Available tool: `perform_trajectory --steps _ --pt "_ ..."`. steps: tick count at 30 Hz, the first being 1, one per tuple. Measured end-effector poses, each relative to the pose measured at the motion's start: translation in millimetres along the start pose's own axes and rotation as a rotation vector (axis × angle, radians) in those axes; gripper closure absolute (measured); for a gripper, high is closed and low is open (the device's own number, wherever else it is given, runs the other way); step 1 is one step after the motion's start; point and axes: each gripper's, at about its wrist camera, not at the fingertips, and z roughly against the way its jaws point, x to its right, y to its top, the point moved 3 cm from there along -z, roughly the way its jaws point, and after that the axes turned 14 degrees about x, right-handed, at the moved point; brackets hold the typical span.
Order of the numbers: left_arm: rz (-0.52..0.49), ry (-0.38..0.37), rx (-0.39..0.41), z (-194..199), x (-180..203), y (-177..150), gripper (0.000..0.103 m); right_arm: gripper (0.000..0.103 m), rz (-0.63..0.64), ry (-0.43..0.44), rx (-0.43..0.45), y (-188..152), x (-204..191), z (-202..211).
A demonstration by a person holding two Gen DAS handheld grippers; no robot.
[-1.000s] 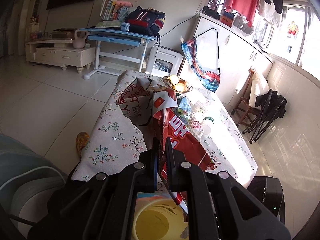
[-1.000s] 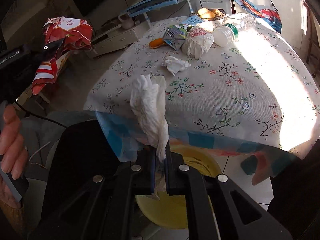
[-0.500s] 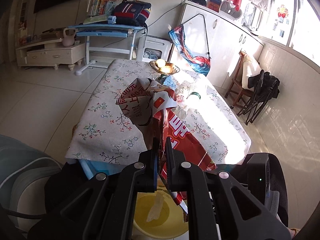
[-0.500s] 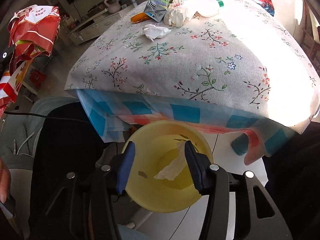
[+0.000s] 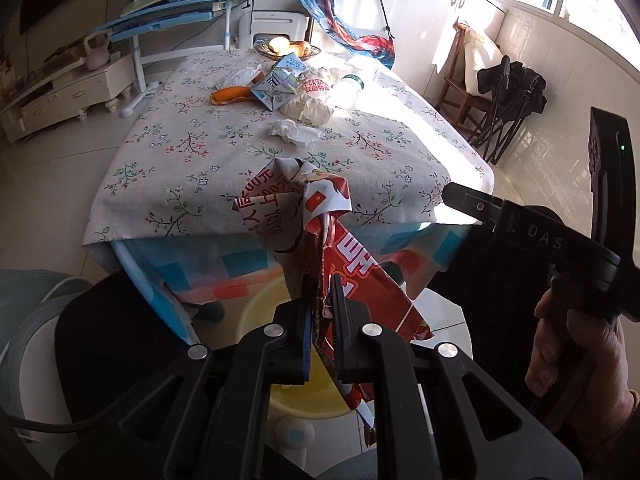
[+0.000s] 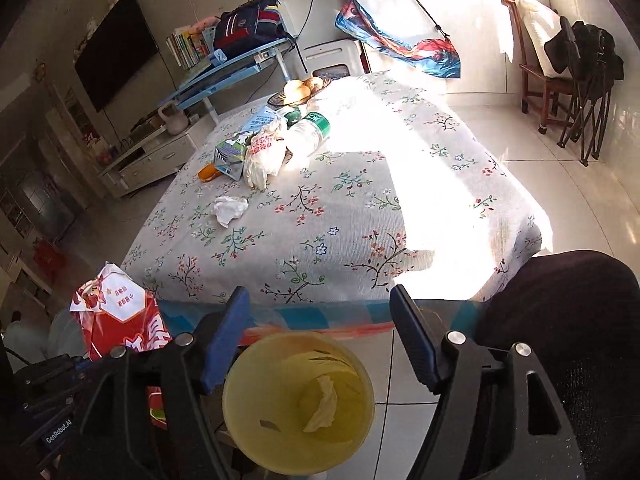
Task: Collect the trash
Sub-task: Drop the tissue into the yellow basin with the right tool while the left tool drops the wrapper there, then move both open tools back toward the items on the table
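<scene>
My left gripper (image 5: 321, 292) is shut on a crumpled red and white wrapper (image 5: 352, 264) and holds it over the yellow bin (image 5: 256, 304) by the near table edge; the wrapper also shows in the right wrist view (image 6: 120, 320). My right gripper (image 6: 320, 316) is open and empty above the yellow bin (image 6: 240, 400), where a white tissue (image 6: 322, 404) lies. On the floral table (image 6: 360, 216) lie a crumpled tissue (image 6: 230, 209), a white bag (image 6: 262, 152), a carton (image 6: 230, 158), a plastic bottle (image 6: 308, 134) and an orange peel (image 6: 208, 172).
A fruit bowl (image 6: 298, 90) stands at the table's far end. A black chair back (image 6: 576, 320) is at the right of the bin, another dark chair (image 5: 104, 344) at the left. A blue desk (image 6: 224, 68) and folded chairs (image 6: 584, 80) stand beyond.
The right gripper opened and dropped the tissue into the yellow bin, then lifted slightly. The left gripper moved with the wrapper toward the table's near end, over the bin.
</scene>
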Motion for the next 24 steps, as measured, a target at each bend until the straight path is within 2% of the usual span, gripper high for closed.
perform_trajectory --steps 2,4,5,6,16,24 --pt "-0.014 0.007 -0.036 -5.0 3.4 -8.2 0.088 0.033 0.002 0.006 0.004 -1.0 -1.1 1.4" --pt "-0.021 0.030 -0.040 -4.0 3.1 -11.5 0.072 0.033 0.005 0.012 0.006 -1.7 -4.4 1.9" --pt "-0.026 0.046 -0.027 -0.8 2.8 -10.6 0.056 0.033 0.006 0.013 0.010 -1.7 -5.6 2.6" --pt "-0.034 0.065 -0.005 4.1 1.7 -8.8 0.047 0.033 0.008 0.015 0.015 -1.8 -7.4 3.1" --pt "-0.072 0.227 0.223 65.8 -4.5 26.9 0.027 0.032 0.053 0.038 0.091 1.6 -22.8 25.1" --pt "-0.050 0.288 0.358 110.9 -8.7 44.5 0.018 0.032 0.132 0.051 0.163 4.1 -42.2 43.7"
